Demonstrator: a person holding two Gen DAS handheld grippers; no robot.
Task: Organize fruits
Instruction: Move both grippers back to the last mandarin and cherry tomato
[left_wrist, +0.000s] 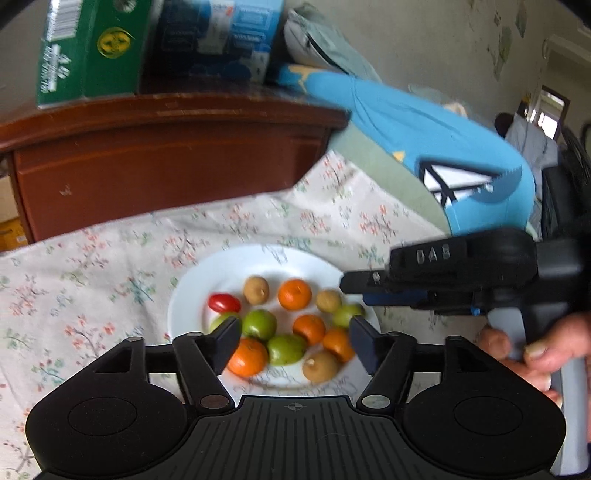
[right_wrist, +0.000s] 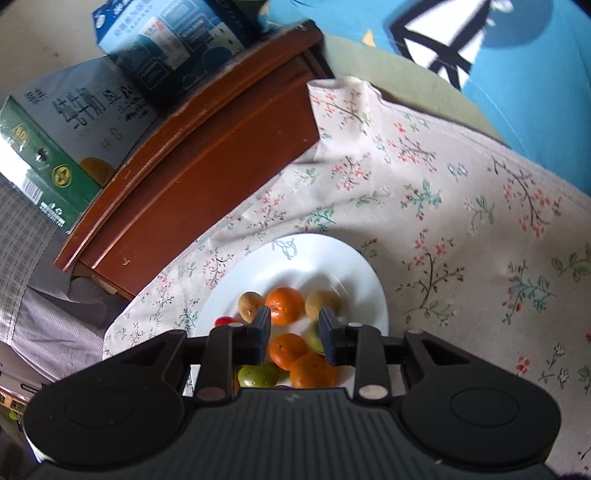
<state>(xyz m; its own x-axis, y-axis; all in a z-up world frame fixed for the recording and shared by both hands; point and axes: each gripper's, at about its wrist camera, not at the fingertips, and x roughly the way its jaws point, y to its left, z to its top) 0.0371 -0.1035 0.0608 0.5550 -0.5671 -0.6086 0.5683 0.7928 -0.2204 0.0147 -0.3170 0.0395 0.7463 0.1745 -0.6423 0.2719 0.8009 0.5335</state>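
Observation:
A white plate (left_wrist: 207, 291) on a floral cloth holds several fruits: oranges (left_wrist: 294, 293), green fruits (left_wrist: 259, 324), brown round fruits (left_wrist: 256, 290) and a red tomato (left_wrist: 224, 302). My left gripper (left_wrist: 293, 341) is open above the plate's near side and holds nothing. My right gripper (left_wrist: 356, 288) comes in from the right over the plate's edge. In the right wrist view the right gripper (right_wrist: 294, 326) is open above the plate (right_wrist: 347, 266), with oranges (right_wrist: 284, 304) and a green fruit (right_wrist: 258, 374) between and below its fingers, nothing gripped.
A dark wooden cabinet (left_wrist: 166, 155) stands behind the cloth with a green carton (left_wrist: 88, 48) and a blue carton (left_wrist: 218, 37) on top. A blue garment (left_wrist: 424, 136) lies at the right. Floral cloth (right_wrist: 461, 221) spreads right of the plate.

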